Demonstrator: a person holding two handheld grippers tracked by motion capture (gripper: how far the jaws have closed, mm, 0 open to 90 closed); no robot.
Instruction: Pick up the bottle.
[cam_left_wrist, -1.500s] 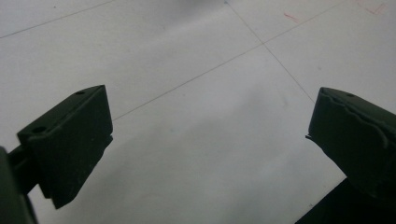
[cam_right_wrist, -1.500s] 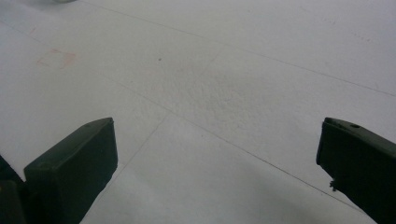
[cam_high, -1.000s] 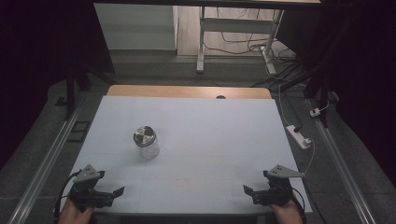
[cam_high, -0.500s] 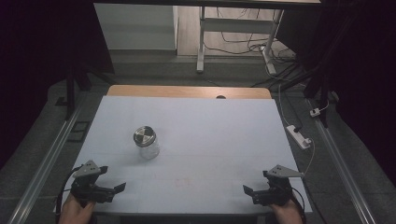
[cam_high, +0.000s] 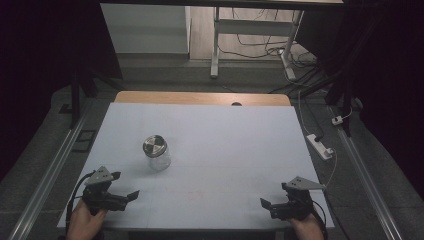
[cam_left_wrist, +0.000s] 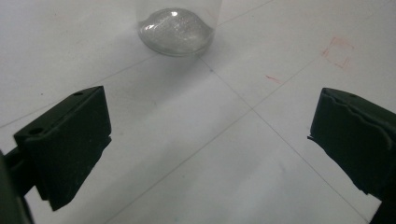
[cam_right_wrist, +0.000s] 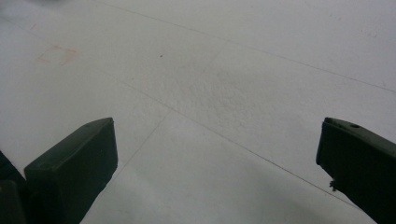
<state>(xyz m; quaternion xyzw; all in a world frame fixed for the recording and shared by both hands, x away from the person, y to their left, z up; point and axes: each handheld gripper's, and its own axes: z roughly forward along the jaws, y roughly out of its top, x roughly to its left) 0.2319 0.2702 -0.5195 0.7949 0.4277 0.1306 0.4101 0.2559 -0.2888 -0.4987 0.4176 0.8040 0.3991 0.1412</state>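
Jaws of the left gripper (cam_high: 131, 196) and right gripper (cam_high: 265, 204) gape wide, empty, at the desk's (cam_high: 240, 145) near corners; approach step, since the lidded glass jar (cam_high: 156, 152) stands left of centre, left gripper nearest: advance, straddle it, close.

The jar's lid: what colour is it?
Silver metal, on the clear glass jar; lid shows best in the high view.

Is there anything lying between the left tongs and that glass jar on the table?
No, nothing visible. The left tongs stand open, and bare white table runs from them up to the jar.
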